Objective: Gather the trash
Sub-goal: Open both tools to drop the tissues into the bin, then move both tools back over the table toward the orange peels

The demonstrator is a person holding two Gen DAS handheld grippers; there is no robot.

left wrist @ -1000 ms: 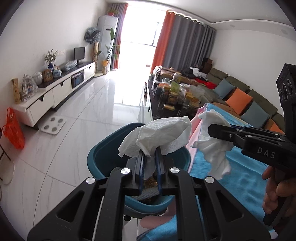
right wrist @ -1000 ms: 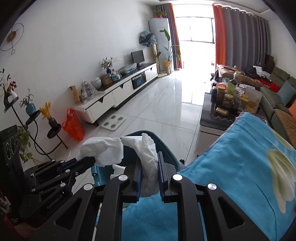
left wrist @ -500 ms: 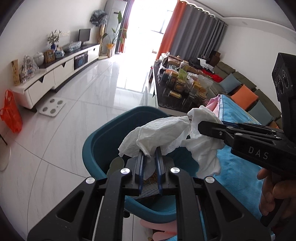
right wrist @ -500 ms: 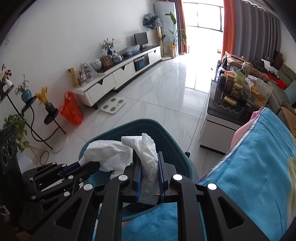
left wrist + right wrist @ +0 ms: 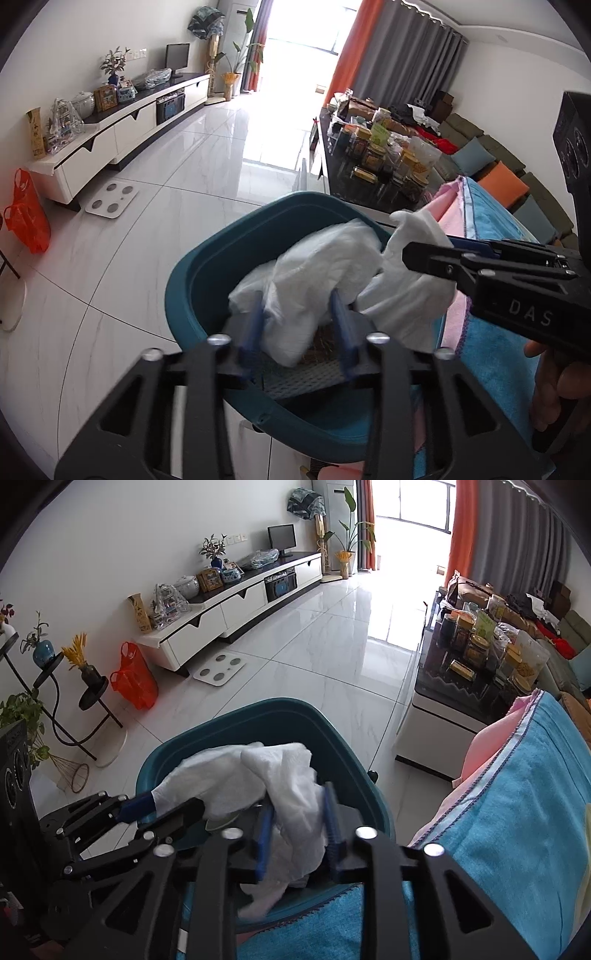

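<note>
Both tongs, left (image 5: 299, 325) and right (image 5: 297, 834), spread apart, tissues (image 5: 314, 280) loose above the bin rim (image 5: 207, 254).

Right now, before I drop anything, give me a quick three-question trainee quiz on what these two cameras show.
1. True or false: the white tissue between the fingers of the left tool is over the open teal bin.
2. What colour is the plastic bag on the floor near the TV cabinet? A green, B orange, C black.
3. Short answer: what covers the surface just right of the bin?
Key: 1 true; 2 B; 3 a blue towel.
</note>
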